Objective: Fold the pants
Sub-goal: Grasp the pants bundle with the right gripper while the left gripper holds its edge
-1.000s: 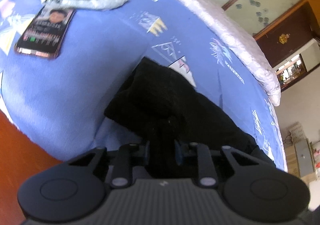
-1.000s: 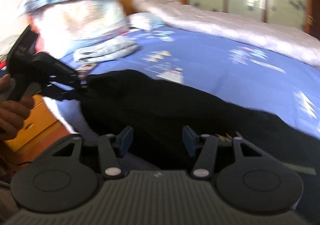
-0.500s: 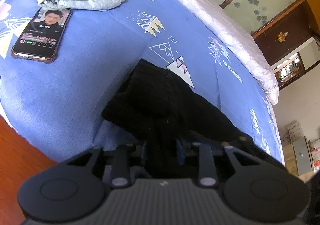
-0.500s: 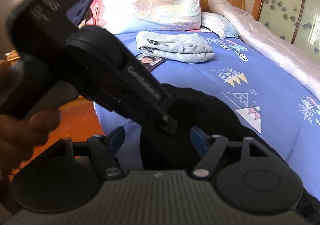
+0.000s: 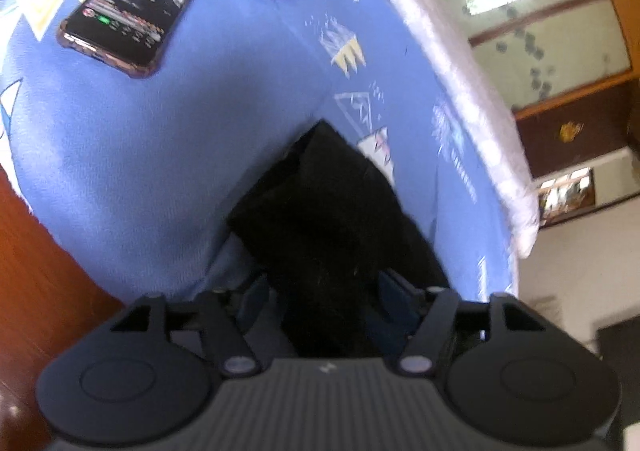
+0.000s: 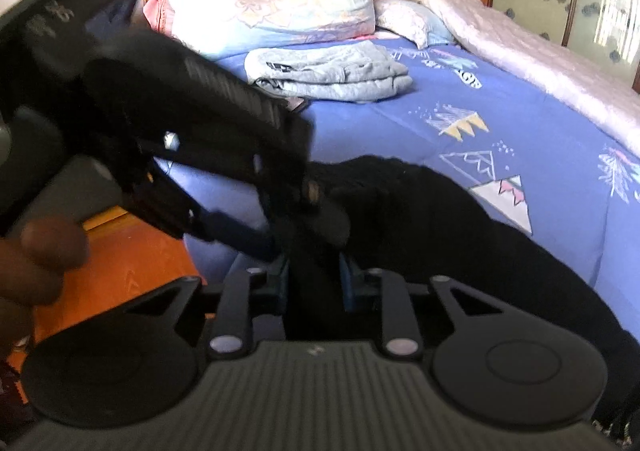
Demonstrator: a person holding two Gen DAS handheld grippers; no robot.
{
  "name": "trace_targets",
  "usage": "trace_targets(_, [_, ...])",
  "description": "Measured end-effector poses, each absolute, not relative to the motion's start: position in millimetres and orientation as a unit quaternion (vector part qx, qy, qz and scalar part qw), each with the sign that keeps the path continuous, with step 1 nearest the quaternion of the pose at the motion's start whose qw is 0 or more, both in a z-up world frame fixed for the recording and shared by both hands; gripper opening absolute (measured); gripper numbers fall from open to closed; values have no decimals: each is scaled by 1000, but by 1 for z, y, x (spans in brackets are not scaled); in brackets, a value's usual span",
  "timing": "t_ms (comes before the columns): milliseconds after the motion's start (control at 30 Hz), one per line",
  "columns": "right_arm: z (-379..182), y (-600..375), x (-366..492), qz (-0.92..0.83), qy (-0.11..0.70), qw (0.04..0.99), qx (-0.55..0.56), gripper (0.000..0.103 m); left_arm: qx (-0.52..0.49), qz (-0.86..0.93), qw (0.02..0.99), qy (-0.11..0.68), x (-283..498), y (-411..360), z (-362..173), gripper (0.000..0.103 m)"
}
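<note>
Bedspread blue, pants black, wooden floor

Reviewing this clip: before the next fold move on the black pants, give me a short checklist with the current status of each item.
1. Right gripper shut on the black pants: ok.
2. Left gripper grip on the pants: not ok, jaws spread around the cloth.
3. Left gripper close beside the right one, risk of bumping: not ok.
4. Phone apart from the pants: ok.
5. Folded grey garment apart from the pants: ok.
6. Pants edges aligned: cannot tell, cloth is bunched.
</note>
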State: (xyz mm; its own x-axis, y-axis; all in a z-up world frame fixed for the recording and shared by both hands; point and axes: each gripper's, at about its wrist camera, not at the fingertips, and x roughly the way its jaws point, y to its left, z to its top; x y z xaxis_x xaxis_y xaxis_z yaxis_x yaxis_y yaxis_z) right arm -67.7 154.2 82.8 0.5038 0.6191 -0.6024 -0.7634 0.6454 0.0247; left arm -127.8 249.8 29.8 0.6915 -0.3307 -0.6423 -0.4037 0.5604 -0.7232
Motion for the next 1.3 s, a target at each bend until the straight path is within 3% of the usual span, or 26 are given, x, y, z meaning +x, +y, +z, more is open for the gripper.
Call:
trace_targets(67, [84, 153, -70, 402, 292, 860, -116, 26, -470, 31, 792, 388, -127, 252, 29, 73])
trace_targets(167, [87, 151, -71, 401, 281, 865, -110, 24, -476, 43, 784, 395, -124, 255, 20, 73])
trace_targets(200, [87, 151, -73, 402, 279, 865, -110, 23, -481, 42, 782, 394, -123, 256, 18, 69])
trace_targets(233, [87, 151, -74, 403, 278, 865, -111, 23, -484, 34, 783, 390, -121, 256, 16, 52])
trace_targets(333, [85, 153, -76, 402, 278, 864, -123, 25, -448, 35, 809, 378, -118, 249, 26, 39])
trace_targets(367, [85, 153, -77, 401, 276, 865, -125, 29, -437, 34, 818, 372, -119, 246, 31, 36])
trace_targets(433, [89, 154, -79, 392, 266, 871, -130, 52, -420, 27, 832, 361, -120, 242, 41, 35])
trace_targets(467, [90, 154, -79, 386, 256, 876, -135, 71, -414, 24, 837, 357, -121, 241, 45, 34])
trace_targets(500, [92, 154, -82, 384, 241, 880, -138, 82, -409, 21, 840, 355, -122, 239, 48, 34])
trace_targets(533, [94, 155, -84, 387, 228, 882, -143, 83, -404, 19, 844, 353, -123, 238, 50, 34])
trace_targets(733, [90, 186, -85, 378, 207, 876, -217, 83, -383, 5, 858, 343, -128, 231, 62, 34])
trace_targets(800, [85, 192, -76, 366, 211, 879, -220, 78, -374, 1, 863, 340, -128, 227, 66, 34])
trace_targets(833, [83, 194, -71, 360, 218, 881, -216, 70, -368, 2, 866, 340, -129, 225, 68, 35])
trace_targets(867, [81, 191, -70, 352, 224, 884, -211, 48, -359, 5, 869, 341, -129, 222, 70, 36])
trace_targets(900, [82, 190, -68, 342, 230, 888, -205, 36, -356, 2, 871, 339, -130, 221, 73, 36])
trace_targets(1067, [97, 158, -51, 334, 265, 898, -106, 31, -373, -26, 884, 280, -146, 228, 98, 49])
trace_targets(1300, [148, 22, -31, 263, 259, 917, 149, 31, -355, -24, 890, 283, -140, 209, 112, 50])
